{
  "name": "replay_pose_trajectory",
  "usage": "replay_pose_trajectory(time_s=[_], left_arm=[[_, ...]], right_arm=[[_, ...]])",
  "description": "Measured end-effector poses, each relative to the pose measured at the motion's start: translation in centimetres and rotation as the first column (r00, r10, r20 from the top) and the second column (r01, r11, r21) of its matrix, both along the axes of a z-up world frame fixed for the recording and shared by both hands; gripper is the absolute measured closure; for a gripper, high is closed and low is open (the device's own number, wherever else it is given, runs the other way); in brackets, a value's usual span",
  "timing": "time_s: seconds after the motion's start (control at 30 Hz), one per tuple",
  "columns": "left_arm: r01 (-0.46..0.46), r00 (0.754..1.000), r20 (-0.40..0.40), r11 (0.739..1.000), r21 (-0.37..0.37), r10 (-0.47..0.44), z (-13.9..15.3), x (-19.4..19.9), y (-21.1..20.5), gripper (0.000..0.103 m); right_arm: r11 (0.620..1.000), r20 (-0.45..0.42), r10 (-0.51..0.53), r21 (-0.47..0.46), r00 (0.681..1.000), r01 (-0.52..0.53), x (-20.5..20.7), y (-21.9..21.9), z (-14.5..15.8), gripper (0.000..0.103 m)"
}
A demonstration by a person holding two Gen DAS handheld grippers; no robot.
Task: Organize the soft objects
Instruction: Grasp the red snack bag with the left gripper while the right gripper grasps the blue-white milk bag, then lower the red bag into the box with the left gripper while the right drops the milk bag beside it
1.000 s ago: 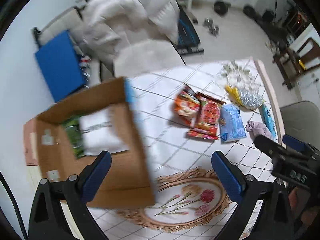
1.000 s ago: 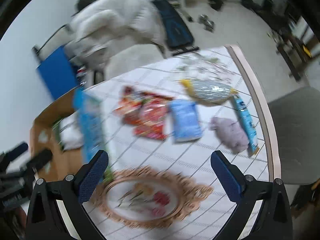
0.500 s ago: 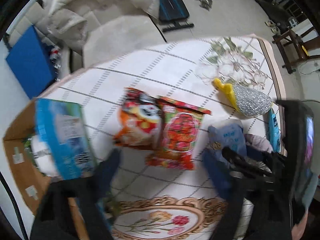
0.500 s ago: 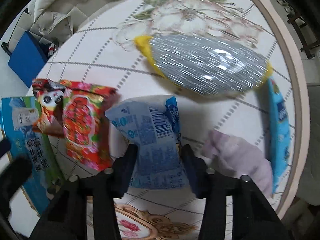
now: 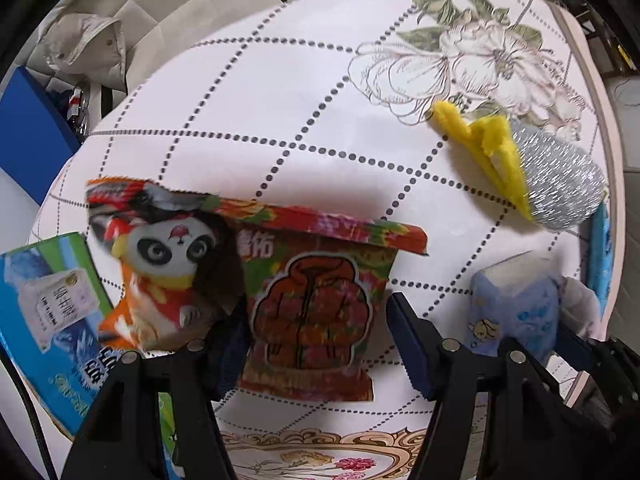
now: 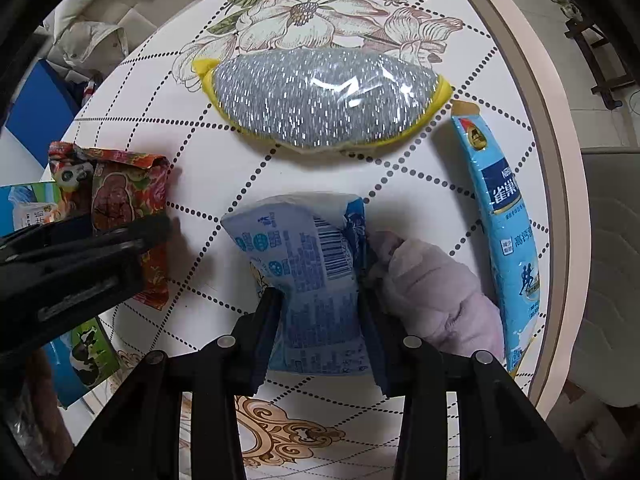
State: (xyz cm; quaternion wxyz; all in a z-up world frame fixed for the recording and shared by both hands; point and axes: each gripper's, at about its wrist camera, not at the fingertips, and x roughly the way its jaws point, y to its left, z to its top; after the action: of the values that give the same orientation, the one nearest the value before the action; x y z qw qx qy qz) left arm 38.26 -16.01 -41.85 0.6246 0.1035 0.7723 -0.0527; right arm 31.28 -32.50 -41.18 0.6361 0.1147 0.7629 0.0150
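Note:
My left gripper point(image 5: 316, 332) straddles a red floral soft pack point(image 5: 312, 312) on the table, jaws close on its sides; it also shows in the right wrist view point(image 6: 128, 208). A panda-print orange pack point(image 5: 164, 264) overlaps it on the left. My right gripper point(image 6: 320, 312) is shut on a light-blue tissue pack point(image 6: 312, 268), seen in the left wrist view point(image 5: 516, 304) too. A lilac soft cloth point(image 6: 436, 288) lies just right of it. A silver and yellow pad point(image 6: 324, 96) lies farther back.
A long blue sachet point(image 6: 504, 224) lies near the table's right edge point(image 6: 532, 120). A blue-green carton point(image 5: 44, 320) stands at the left. Beyond the table are a quilted white coat point(image 5: 132, 36) and a blue board point(image 5: 28, 136).
Both grippers came down from high above the table onto the packs. The right jaws closed on the tissue pack; the left jaws narrowed around the red floral pack. The cardboard box left view.

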Motion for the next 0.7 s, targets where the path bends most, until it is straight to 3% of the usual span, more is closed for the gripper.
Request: replay_pose_trajectory(time_s=[0.07,0.13,0.3,0.53,0.6,0.7], left_arm=[[-0.025,1.0,0.002,1.0,-0.014,0.025,-0.3,-0.1,0.2,0.042],[-0.05,0.998,0.024,0.998,-0.03,0.051,0.1,-0.2,0.6,0.058],[-0.088,0.99,0.1,0.992,-0.094,0.097,4.2,-1.8,1.7,0.059],[-0.133,0.953,0.23,0.954,-0.269,0.197,15.4,-6.6,7.6,0.059],[-0.146,0.941,0.255,0.947,-0.286,0.222,18.5,-8.1,11.4,0.059],[-0.181,0.933,0.258,0.947,-0.266,0.251,20.6,-10.0,16.8,0.059]], right_arm=[[1.0,-0.007,0.004,-0.004,1.0,-0.004,0.2,0.4,-0.3,0.059],[1.0,-0.014,0.01,-0.011,1.0,-0.011,0.5,0.6,-0.5,0.059],[0.999,0.016,0.023,-0.039,1.0,-0.023,0.8,3.0,0.8,0.074],[0.996,0.159,0.066,0.056,0.985,-0.076,-1.8,6.8,9.9,0.076],[0.989,0.201,0.087,0.097,0.976,-0.108,-2.8,9.3,12.7,0.076],[0.97,0.244,0.114,0.182,0.963,-0.161,-4.7,13.8,16.0,0.076]])
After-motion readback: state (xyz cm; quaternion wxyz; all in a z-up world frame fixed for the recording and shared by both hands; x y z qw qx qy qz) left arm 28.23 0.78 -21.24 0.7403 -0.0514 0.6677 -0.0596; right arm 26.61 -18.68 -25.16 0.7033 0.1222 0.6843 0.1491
